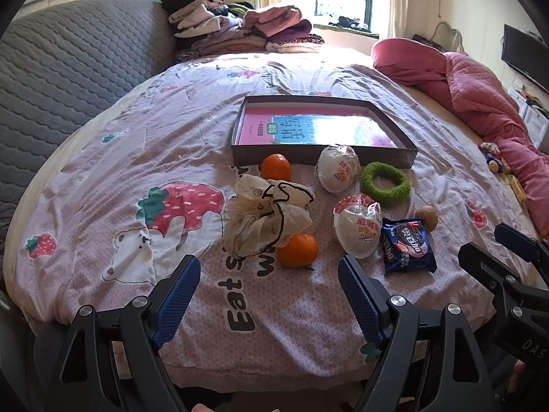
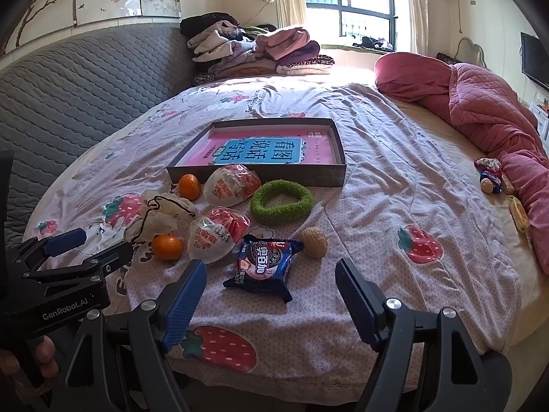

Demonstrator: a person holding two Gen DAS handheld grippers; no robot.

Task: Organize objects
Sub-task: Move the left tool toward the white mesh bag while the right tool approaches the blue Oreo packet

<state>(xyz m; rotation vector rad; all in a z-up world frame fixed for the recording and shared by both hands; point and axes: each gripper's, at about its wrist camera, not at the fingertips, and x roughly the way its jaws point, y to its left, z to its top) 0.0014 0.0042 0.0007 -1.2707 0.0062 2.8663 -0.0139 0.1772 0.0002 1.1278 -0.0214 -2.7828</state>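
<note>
Nothing picked up yet; both grippers hung spread and empty.
Left gripper point(image 1: 269, 288) faced an orange point(image 1: 297, 250), right gripper point(image 2: 271, 286) the cookie pack point(image 2: 264, 263); the box point(image 2: 338, 175) lay beyond, so a grasp probably came next.

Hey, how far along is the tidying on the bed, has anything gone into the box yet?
Barely started. The box holds only a pink book. Nothing is in hand: the left gripper and right gripper are both open and empty. Still loose on the bedsheet: two oranges, two wrapped egg-shaped snacks, the Oreo packet, walnut, green ring and drawstring pouch.
</note>
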